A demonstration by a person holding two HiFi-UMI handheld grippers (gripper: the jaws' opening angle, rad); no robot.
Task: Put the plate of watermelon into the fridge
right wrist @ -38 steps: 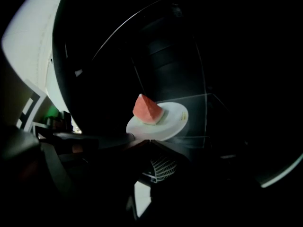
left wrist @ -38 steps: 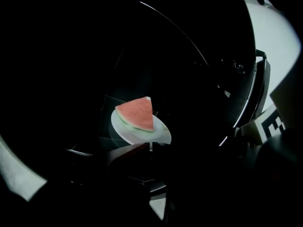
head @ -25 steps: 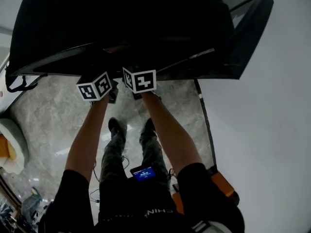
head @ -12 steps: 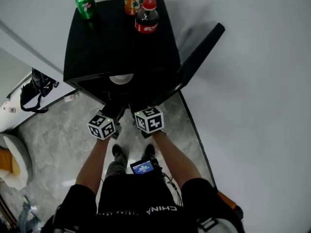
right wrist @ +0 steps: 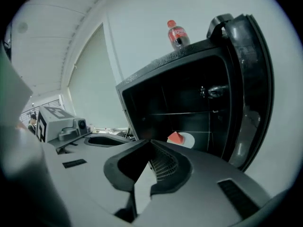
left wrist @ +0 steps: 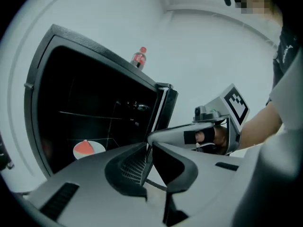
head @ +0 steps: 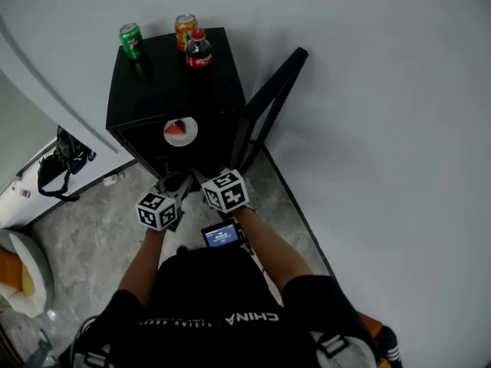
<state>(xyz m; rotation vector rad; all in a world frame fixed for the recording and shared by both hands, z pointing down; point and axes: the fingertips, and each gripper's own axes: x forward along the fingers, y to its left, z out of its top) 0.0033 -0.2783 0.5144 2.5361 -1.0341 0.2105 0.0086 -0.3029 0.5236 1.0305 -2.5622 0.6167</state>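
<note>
On top of the fridge (head: 165, 87) stand a green can (head: 131, 41) at its left rear corner, then an orange can (head: 185, 29) and a cola bottle (head: 199, 50) toward its right rear. Inside the open fridge, low down, the plate (head: 189, 136) with its watermelon slice (head: 176, 128) already sits flat on a shelf. Both claws are held in front of the fridge mouth and well apart from the plate. The left gripper (left wrist: 147, 148) has its jaws closed together with nothing between them. Just to its right, the right gripper (right wrist: 150, 142) is likewise closed and empty, with the plate ahead of it inside the fridge. Right of the fridge, the door (head: 270, 102) stands upright, swung wide off the fridge's right side. With the plate placed, what seems left is closing that door. It lies to the right of both claws, so the right gripper is nearer to push it.
</note>
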